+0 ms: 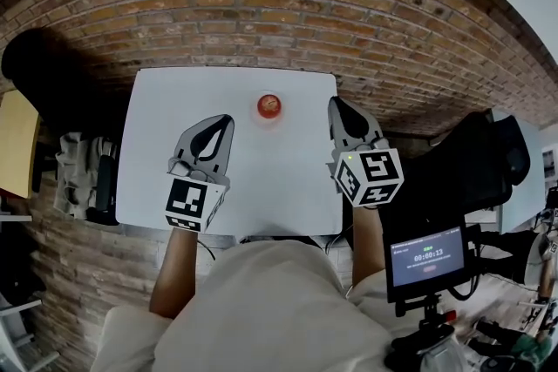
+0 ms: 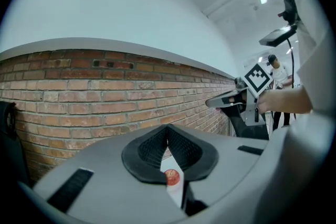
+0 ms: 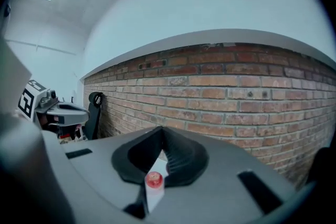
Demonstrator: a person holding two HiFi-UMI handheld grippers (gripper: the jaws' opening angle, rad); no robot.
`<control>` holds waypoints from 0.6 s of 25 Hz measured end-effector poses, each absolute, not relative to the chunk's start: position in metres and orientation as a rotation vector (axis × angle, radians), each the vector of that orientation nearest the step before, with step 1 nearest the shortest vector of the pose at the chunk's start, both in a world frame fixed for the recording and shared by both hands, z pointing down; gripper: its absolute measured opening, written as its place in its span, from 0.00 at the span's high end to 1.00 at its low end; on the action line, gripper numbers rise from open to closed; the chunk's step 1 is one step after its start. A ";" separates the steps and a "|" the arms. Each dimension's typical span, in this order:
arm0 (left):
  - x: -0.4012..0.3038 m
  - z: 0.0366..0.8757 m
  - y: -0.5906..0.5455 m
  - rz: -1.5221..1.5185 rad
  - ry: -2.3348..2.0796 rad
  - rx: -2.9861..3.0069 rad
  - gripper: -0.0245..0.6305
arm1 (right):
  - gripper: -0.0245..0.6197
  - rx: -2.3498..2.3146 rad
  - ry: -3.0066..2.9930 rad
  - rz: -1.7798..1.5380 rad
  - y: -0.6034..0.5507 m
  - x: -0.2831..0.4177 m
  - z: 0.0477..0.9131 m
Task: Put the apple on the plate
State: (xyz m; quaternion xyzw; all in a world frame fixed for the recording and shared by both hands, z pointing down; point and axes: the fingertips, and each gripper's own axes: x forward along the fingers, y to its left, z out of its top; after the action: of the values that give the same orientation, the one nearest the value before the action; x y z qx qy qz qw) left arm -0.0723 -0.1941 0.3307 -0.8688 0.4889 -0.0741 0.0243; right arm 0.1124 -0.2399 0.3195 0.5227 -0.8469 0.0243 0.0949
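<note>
Head view shows the apple [image 1: 268,106] on the table [image 1: 157,126], ahead of both grippers and between their lines, well apart from each. The left gripper [image 1: 225,125] has its jaws together on nothing, and so has the right gripper [image 1: 338,107]. We cannot make out a plate; it may be white on white. If the apple needs moving, we judge one gripper should open wide first, approach level, and close gently round its middle.

Table [image 1: 166,126] smooth & matt, apple [image 1: 268,106] glossy (brick wall [image 1: 261,4] v. rough).
</note>
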 end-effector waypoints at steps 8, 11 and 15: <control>-0.063 0.306 -0.198 -0.145 1.479 -2.598 0.95 | 0.95 1.588 -2.570 0.007 -0.225 0.114 0.285; -0.062 0.300 -0.191 -0.139 1.476 -2.588 0.95 | 0.96 1.603 -2.581 -0.051 -0.215 0.112 0.272; -0.060 0.294 -0.193 -0.117 1.477 -2.564 0.95 | 0.96 1.615 -2.580 -0.071 -0.216 0.117 0.269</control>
State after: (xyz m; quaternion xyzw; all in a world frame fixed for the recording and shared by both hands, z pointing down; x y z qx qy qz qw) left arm -0.0601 -0.1929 0.2939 -0.8623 0.4968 -0.0395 0.0900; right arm 0.1171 -0.2162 0.2688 0.5298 -0.8464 -0.0234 0.0484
